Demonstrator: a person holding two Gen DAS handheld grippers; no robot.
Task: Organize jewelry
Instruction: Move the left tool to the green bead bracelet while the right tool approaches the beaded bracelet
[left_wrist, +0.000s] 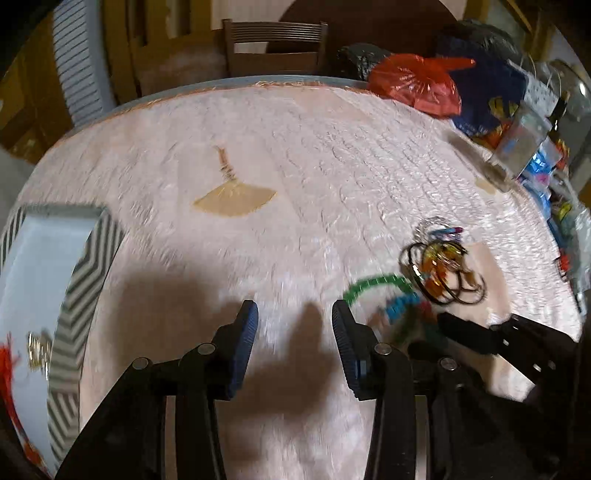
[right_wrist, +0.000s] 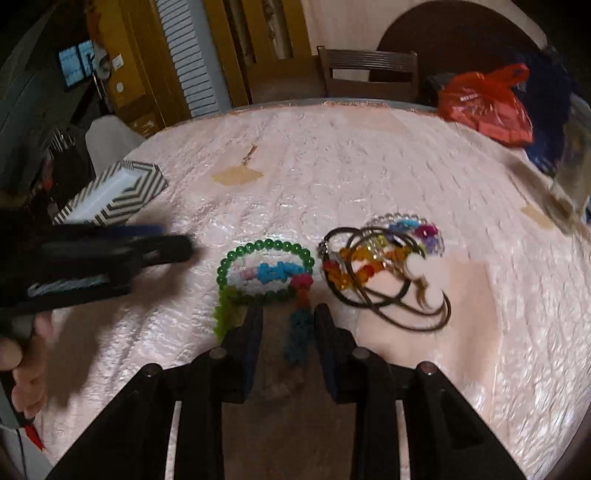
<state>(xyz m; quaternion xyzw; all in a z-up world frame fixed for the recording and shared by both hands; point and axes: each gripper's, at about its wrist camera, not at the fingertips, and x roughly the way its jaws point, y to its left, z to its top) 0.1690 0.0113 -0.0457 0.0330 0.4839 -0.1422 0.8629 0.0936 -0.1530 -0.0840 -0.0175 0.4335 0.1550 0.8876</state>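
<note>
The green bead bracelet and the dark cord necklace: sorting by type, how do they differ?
The green bead bracelet is one small ring of round beads; the dark cord necklace is a thin cord in several loose, overlapping loops. The bracelet encircles blue beads; the necklace tangles with orange beads. Both lie on the table.

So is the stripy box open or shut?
Open. The stripy box has no lid on, and the left wrist view looks straight onto its pale inside, with a gold piece already lying there.

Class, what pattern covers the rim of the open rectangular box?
Grey-and-white chevron stripes on the box rim; clearest in the left wrist view.
</note>
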